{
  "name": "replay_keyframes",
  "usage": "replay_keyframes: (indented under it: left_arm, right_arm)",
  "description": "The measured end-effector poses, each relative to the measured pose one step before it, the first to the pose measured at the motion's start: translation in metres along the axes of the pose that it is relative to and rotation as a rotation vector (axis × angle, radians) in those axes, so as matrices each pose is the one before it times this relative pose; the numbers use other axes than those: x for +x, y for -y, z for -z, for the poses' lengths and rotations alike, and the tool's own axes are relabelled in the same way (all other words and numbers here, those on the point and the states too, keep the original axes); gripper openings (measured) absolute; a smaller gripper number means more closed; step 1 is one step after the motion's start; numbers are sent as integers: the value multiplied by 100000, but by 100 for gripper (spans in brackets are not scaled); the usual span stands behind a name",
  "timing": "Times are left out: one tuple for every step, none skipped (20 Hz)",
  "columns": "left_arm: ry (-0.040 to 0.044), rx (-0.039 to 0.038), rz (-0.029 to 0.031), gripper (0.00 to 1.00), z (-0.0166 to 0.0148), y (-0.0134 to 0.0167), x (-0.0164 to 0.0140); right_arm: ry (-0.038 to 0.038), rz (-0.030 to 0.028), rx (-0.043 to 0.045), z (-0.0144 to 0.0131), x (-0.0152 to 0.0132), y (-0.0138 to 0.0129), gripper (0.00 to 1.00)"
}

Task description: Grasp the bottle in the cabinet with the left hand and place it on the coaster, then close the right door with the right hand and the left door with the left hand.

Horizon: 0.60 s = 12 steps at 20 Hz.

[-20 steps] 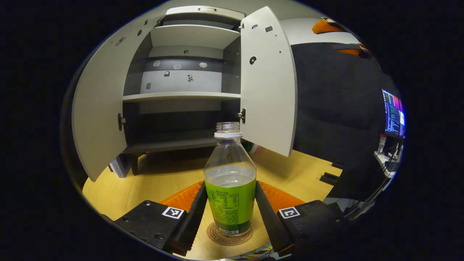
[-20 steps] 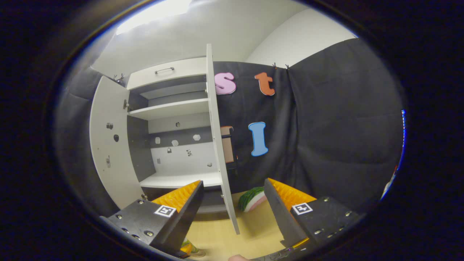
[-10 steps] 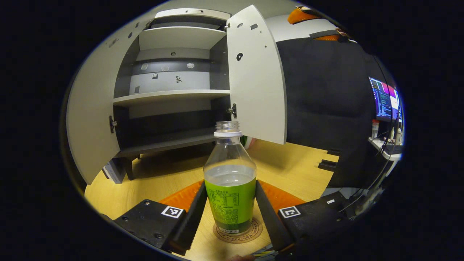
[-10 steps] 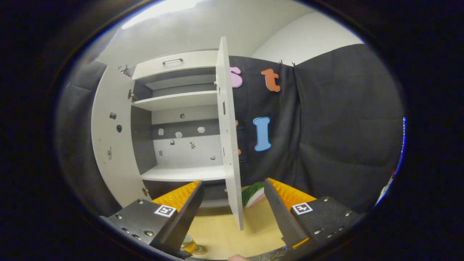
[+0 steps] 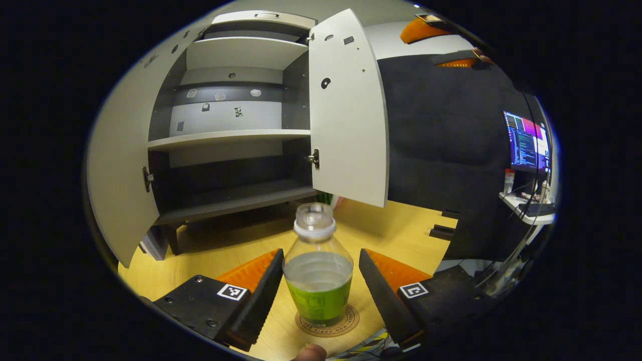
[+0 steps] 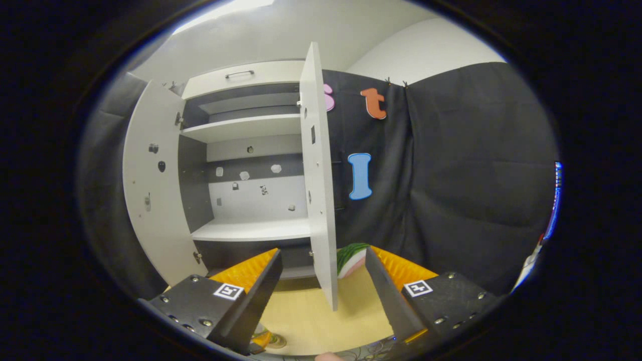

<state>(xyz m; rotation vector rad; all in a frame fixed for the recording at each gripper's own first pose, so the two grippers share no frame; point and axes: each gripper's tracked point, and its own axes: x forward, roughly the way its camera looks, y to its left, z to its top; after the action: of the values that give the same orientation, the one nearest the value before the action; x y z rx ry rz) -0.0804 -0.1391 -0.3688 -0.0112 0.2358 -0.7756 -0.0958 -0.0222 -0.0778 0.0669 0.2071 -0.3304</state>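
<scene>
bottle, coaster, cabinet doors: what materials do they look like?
Bottle: clear plastic by the look, see-through with liquid inside, glossy green label wrap.
Coaster: likely cork or card, matte brown with a printed ring.
Right door and left door: probably laminated board, flat matte grey faces, metal hinges.

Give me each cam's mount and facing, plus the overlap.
Left gripper view: rides the left gripper, facing the open cabinet over the bottle on its coaster; own fingers flank the bottle.
Right gripper view: rides the right gripper, facing the right door edge-on; own fingers apart.
Shared: cabinet, both doors, wooden table.
</scene>
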Motion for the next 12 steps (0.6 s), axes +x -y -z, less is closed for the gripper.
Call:
replay_keyframes:
  left_arm:
    - [180, -876, 662, 95, -785, 50, -78]
    - [880, -629, 531, 95, -1066, -75, 9]
    - [1075, -672, 774, 95, -1058, -42, 0]
    - [1355, -296, 1024, 95, -1216, 46, 19]
    - [361, 199, 593, 94, -940, 43, 9]
    - [56, 322, -309, 94, -1073, -114, -110]
    - [390, 20, -153, 95, -1206, -144, -117]
    - [1005, -47, 630, 94, -1412, 249, -196]
    - [1887, -244, 553, 94, -1557, 124, -135]
    - [1716, -901, 623, 94, -1668, 194, -56]
    - [1995, -1223, 322, 94, -1519, 189, 152]
    - [378, -900, 173, 94, -1434, 267, 129]
  right_arm:
    - [-121, 1048, -506, 128, -180, 222, 100]
    - [606, 1364, -526, -107, -135, 299, 100]
    - [968, 543, -395, -170, -165, 155, 100]
    - [1425, 244, -243, -245, -152, 64, 100]
    - [1725, 336, 168, -364, -87, 119, 100]
    - [1448, -34, 294, -280, -107, 72, 100]
    - [1556, -116, 316, -207, -47, 97, 100]
    - [1327, -331, 4, -243, -58, 61, 100]
    - [1297, -176, -470, -74, -22, 193, 100]
    - [1176, -102, -626, -85, 25, 353, 100]
    - [686, -65, -475, 36, 138, 404, 100]
    - [177, 232, 30, -121, 171, 646, 100]
